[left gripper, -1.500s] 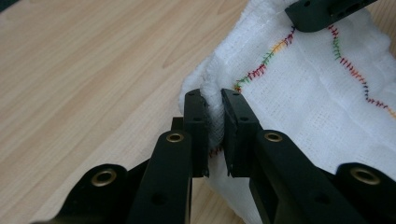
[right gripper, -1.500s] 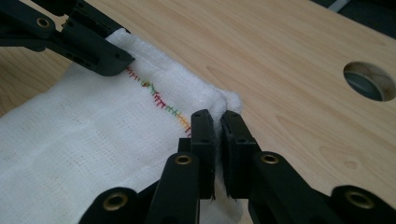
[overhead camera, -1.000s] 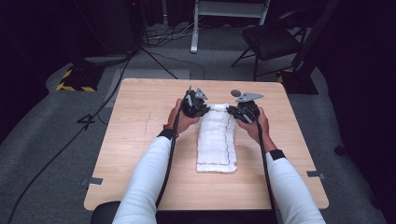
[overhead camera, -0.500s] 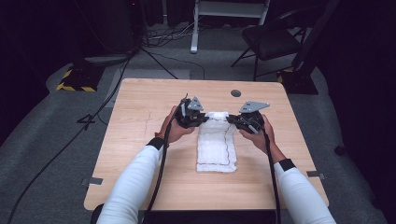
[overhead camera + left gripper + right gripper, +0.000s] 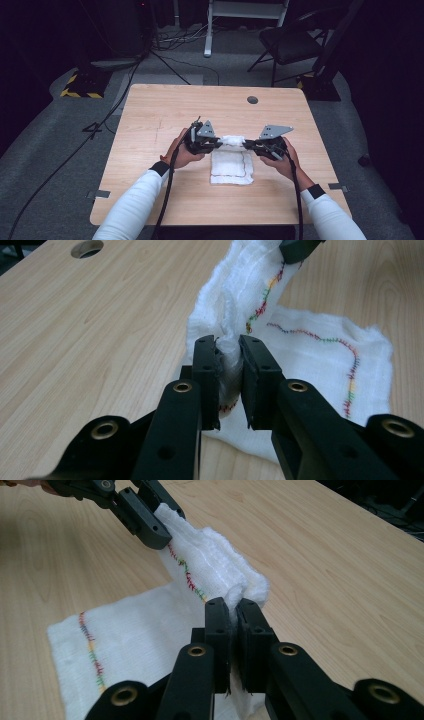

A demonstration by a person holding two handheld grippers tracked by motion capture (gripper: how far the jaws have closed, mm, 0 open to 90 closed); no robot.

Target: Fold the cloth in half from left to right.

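Folding the white stitched cloth [image 5: 231, 162] at mid-table goes best if both tongs, left gripper [image 5: 229, 371] and right gripper [image 5: 233, 616], each pinching a far corner, travel level and lay edges flush.

1 cloth [image 5: 231, 167], 2 grippers [image 5: 210, 142] [image 5: 257, 146], 1 table [image 5: 150, 120], 1 chair [image 5: 290, 45]

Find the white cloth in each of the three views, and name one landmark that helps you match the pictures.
High view: white cloth at table centre, between both hands.
Left gripper view: centre to right, far edge lifted.
Right gripper view: left to centre, fold raised.
Shared landmark: the cloth's multicoloured stitched line.
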